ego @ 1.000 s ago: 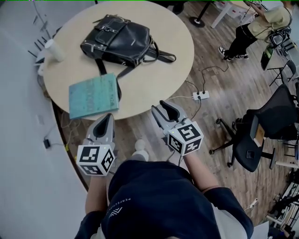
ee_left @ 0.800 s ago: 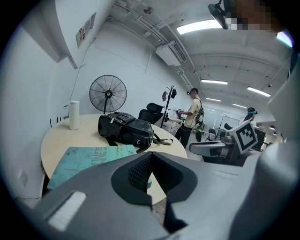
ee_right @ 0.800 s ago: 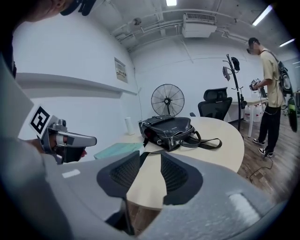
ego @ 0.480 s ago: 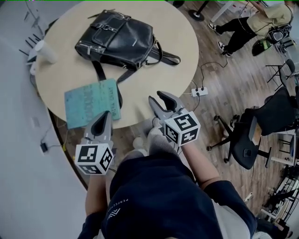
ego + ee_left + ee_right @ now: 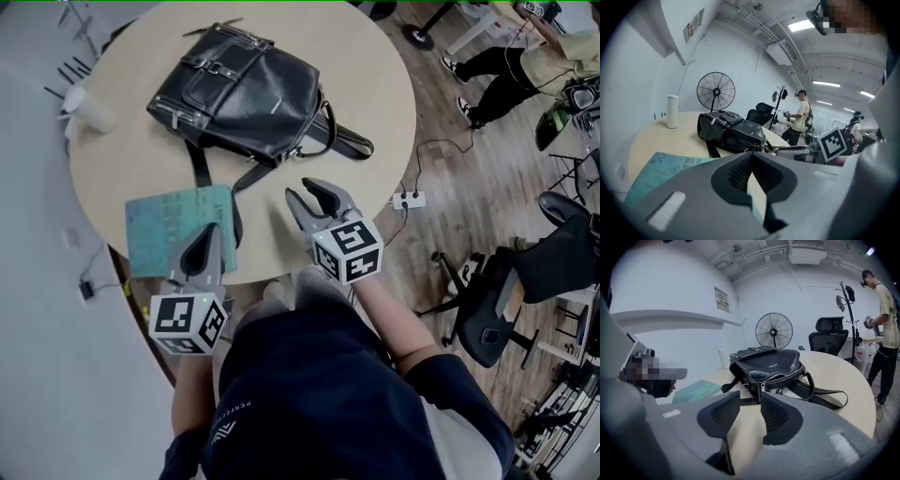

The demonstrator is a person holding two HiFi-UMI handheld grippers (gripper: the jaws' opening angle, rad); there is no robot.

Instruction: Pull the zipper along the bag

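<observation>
My left hand-held gripper clenched, empty; right hand-held gripper released, empty. Risk: bag lies unanchored on table, so tugging its zipper may drag it.

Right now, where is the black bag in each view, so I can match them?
Head view: black bag upper middle, on the round table.
Left gripper view: black bag at centre, above the jaws.
Right gripper view: black bag at centre, above the jaws.
Shared landmark: teal booklet, lower left of it in all three.
</observation>
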